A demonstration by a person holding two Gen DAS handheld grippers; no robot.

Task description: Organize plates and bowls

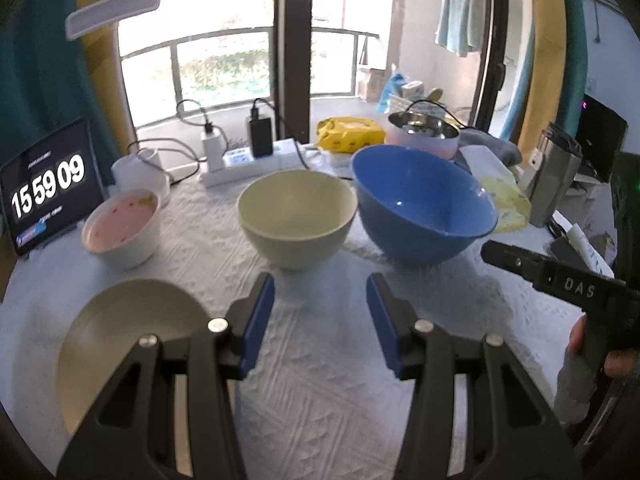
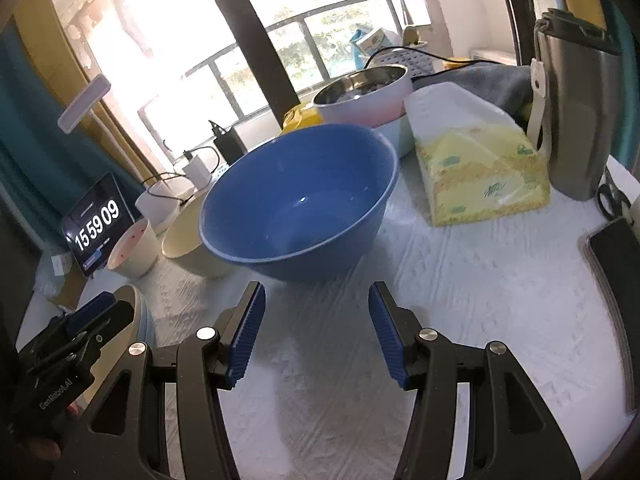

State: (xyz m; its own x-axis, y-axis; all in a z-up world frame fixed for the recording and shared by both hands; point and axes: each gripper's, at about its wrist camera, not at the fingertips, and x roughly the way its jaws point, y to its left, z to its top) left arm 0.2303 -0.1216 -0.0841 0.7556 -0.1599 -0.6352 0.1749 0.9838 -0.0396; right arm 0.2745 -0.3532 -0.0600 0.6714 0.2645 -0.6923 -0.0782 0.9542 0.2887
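Left gripper (image 1: 320,300): jaws apart, nothing between them, over bare tabletop (image 1: 320,380); cream bowl (image 1: 297,218) just ahead, beige plate (image 1: 132,344) to their left, pink-lined bowl (image 1: 122,232) farther left. Right gripper (image 2: 316,312): jaws apart and empty, blue bowl (image 2: 298,204) directly ahead, touching neither jaw.

Three bowls sit in a row across the surface (image 1: 320,360): small bowl (image 1: 120,232) on the left, medium bowl (image 1: 296,220) in the middle, big bowl (image 1: 424,208) on the right. A plate (image 1: 120,344) lies nearer, in front of the small one. Tissue pack (image 2: 480,172) is right of the big bowl, power strip (image 1: 248,164) behind.
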